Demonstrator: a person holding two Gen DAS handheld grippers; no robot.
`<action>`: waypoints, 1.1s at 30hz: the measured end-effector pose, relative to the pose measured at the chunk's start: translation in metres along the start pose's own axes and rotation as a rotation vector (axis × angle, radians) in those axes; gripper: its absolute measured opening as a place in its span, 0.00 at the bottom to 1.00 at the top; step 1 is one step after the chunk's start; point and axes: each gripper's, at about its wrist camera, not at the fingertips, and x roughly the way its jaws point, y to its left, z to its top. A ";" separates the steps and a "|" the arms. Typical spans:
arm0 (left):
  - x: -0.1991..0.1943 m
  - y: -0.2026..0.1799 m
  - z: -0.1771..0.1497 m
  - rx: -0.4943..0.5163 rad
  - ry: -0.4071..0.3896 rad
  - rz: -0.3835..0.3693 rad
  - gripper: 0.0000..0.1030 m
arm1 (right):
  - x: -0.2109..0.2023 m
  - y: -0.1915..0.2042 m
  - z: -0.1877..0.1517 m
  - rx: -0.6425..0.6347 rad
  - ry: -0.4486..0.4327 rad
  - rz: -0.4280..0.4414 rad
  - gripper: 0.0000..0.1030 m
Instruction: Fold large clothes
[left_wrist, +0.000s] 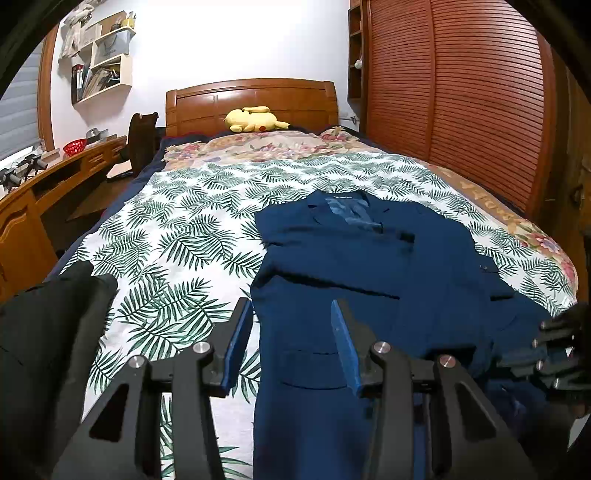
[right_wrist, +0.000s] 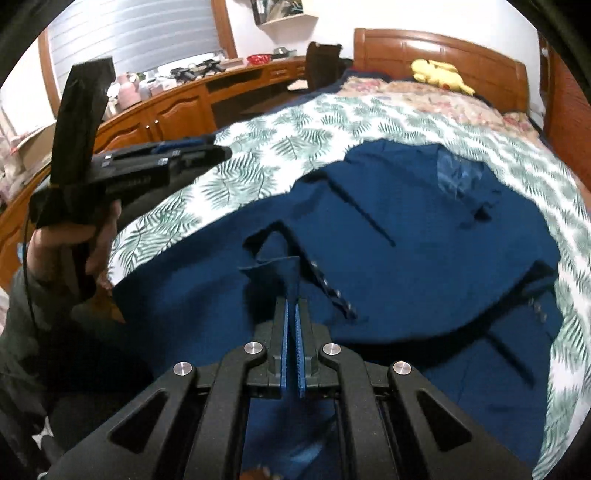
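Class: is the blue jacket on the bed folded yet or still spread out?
Mostly spread: the jacket lies open, collar and lining showing. The right gripper, shut on a flap of it, lifts that.

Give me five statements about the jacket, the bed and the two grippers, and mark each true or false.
1. The dark blue suit jacket lies on the leaf-print bedspread. True.
2. The right gripper is open and empty. False: it is shut on a raised fold of jacket cloth.
3. The left gripper is open, clamping nothing. True.
4. A yellow plush toy sits by the wooden headboard. True.
5. The jacket lies with its collar toward the foot of the bed. False: its collar points toward the headboard.
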 end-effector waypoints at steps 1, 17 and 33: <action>0.000 0.000 -0.001 0.001 0.001 -0.001 0.41 | 0.001 0.000 -0.003 0.009 0.010 -0.002 0.01; 0.008 -0.032 -0.017 0.059 0.057 -0.065 0.41 | -0.005 -0.005 -0.041 0.081 0.086 -0.043 0.33; 0.034 -0.078 -0.056 0.109 0.220 -0.165 0.41 | -0.045 -0.080 -0.053 0.118 -0.028 -0.297 0.49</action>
